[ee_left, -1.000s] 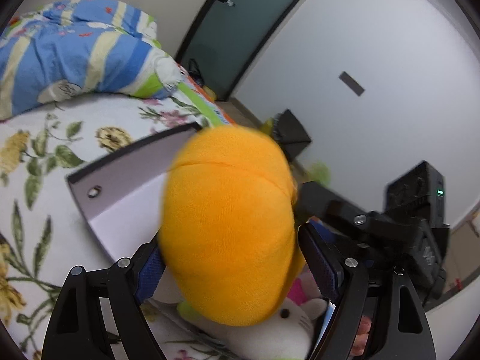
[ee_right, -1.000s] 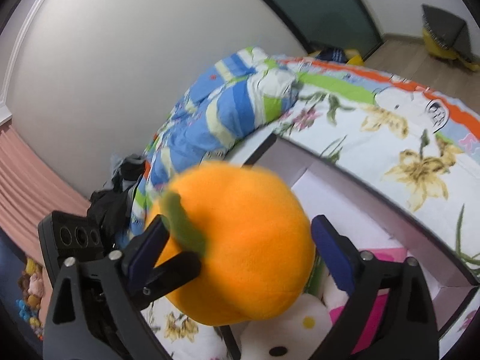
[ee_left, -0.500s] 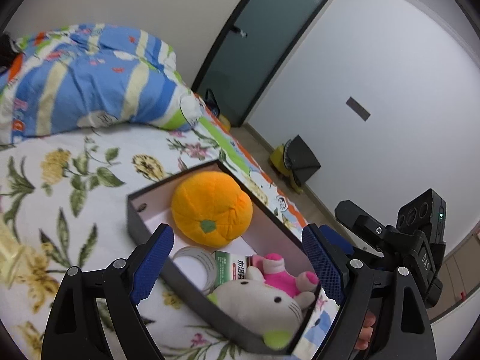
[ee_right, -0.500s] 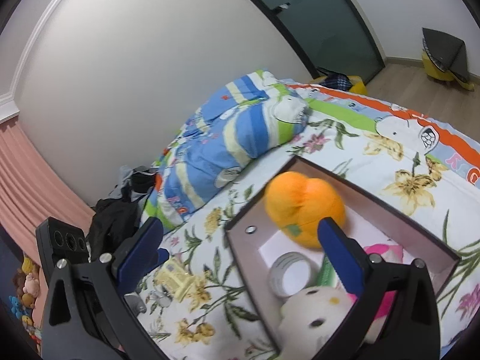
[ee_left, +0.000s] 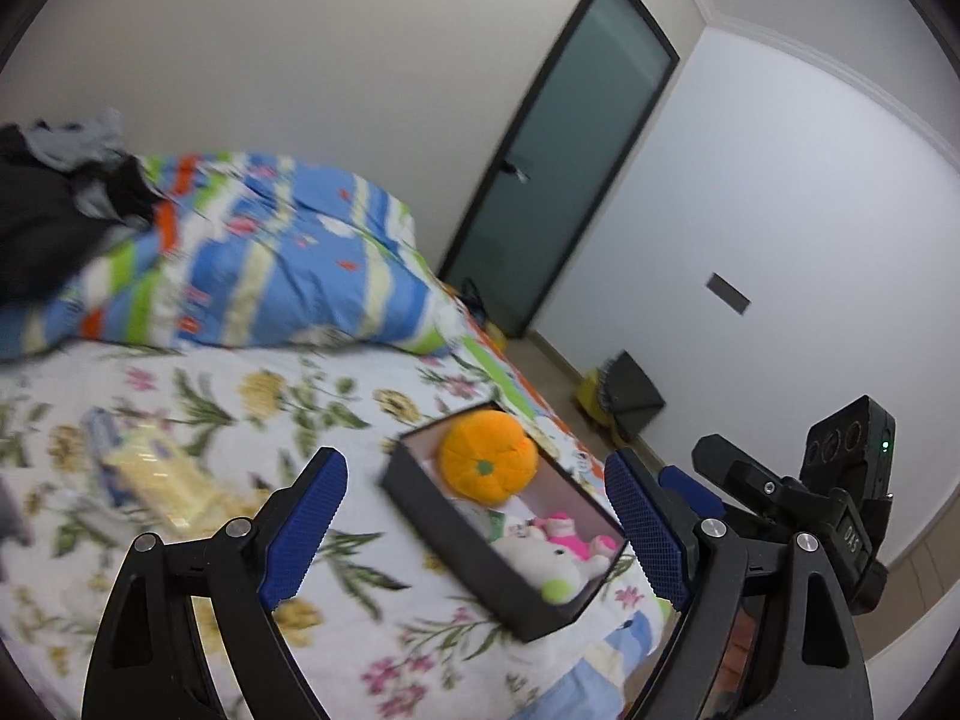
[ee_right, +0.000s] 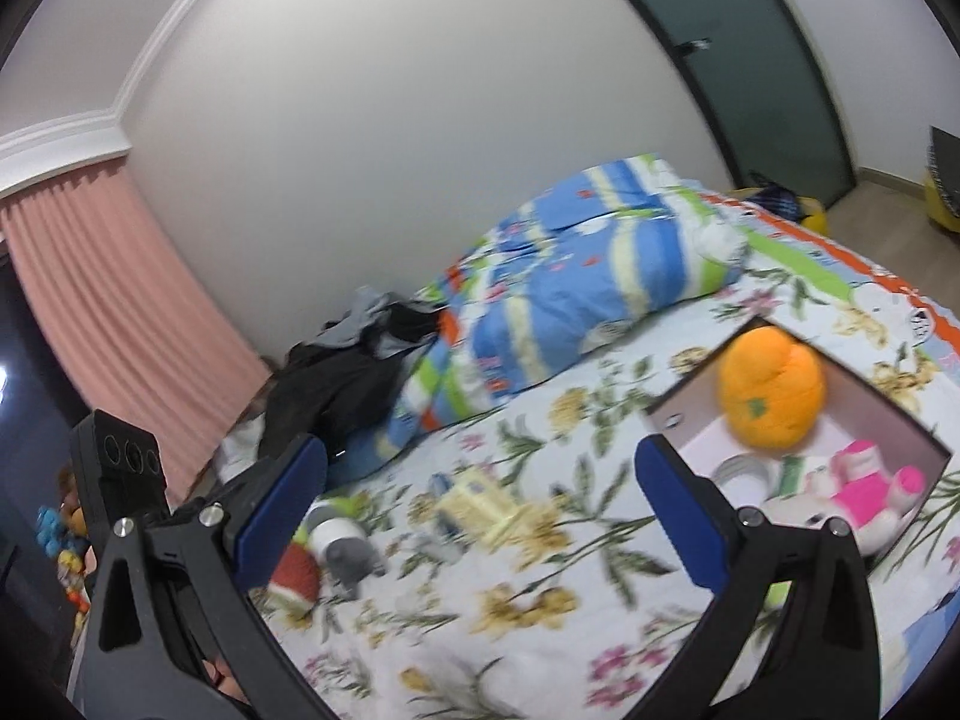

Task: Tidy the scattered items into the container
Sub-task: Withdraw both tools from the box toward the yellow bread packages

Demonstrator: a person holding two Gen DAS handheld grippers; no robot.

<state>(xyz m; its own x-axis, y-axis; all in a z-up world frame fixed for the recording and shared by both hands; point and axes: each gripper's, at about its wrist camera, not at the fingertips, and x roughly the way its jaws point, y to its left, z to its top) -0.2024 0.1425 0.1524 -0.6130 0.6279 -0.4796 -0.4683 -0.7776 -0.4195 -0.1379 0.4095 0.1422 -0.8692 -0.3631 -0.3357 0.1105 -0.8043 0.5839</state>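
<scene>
A dark box (ee_left: 456,534) sits on the floral bed near its right edge. It holds an orange plush pumpkin (ee_left: 487,463), a white and pink plush cat (ee_left: 558,558), a round tin (ee_right: 743,476) and a green packet. The box (ee_right: 660,408) and pumpkin (ee_right: 771,390) also show in the right wrist view. My left gripper (ee_left: 474,528) is open and empty, above and short of the box. My right gripper (ee_right: 480,516) is open and empty over the bed. A yellow packet (ee_right: 480,507), a grey and white item (ee_right: 345,546) and a red item (ee_right: 294,576) lie loose on the sheet.
A blue striped duvet (ee_left: 240,264) is bunched at the head of the bed, with dark clothes (ee_right: 336,378) beside it. A pink curtain (ee_right: 108,312) hangs left. A glass door (ee_left: 558,156) and a black-and-yellow stool (ee_left: 624,396) are beyond the bed's right edge.
Both grippers let go of the orange plush pumpkin, which now rests in the box. Both have pulled back and up, away from the box, showing more of the bed.
</scene>
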